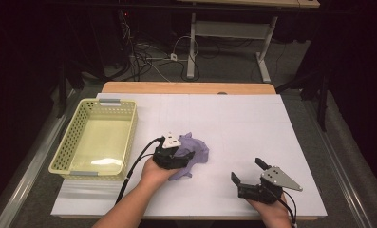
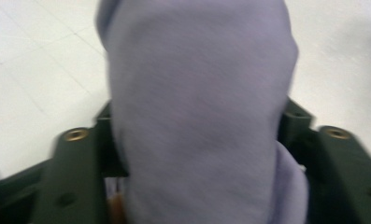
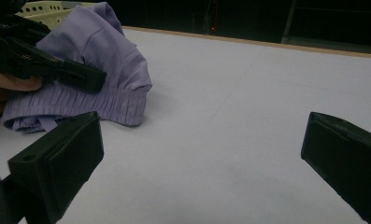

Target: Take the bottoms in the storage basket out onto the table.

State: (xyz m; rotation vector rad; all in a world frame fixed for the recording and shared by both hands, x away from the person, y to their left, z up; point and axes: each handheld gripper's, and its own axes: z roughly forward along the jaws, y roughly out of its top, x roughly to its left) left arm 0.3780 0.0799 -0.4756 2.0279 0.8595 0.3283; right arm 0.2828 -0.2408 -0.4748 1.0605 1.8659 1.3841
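White counter (image 1: 252,123) carries one lilac garment (image 1: 198,151) between the left tool's (image 1: 179,159) parted jaws; one basket (image 1: 65,152) beyond; right tool (image 1: 247,172) gapes empty.

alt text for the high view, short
A person's left gripper sits on a crumpled lavender garment mid-table on a white sheet, cloth between its jaws. The right gripper rests open near the front edge, and a pale yellow basket stands at left.

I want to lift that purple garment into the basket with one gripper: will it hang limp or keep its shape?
Probably limp: the purple garment lies crumpled in soft folds. Its gathered waistband suggests thin, light, stretchy cloth. Likely not slippery; expect trailing ends to drag.
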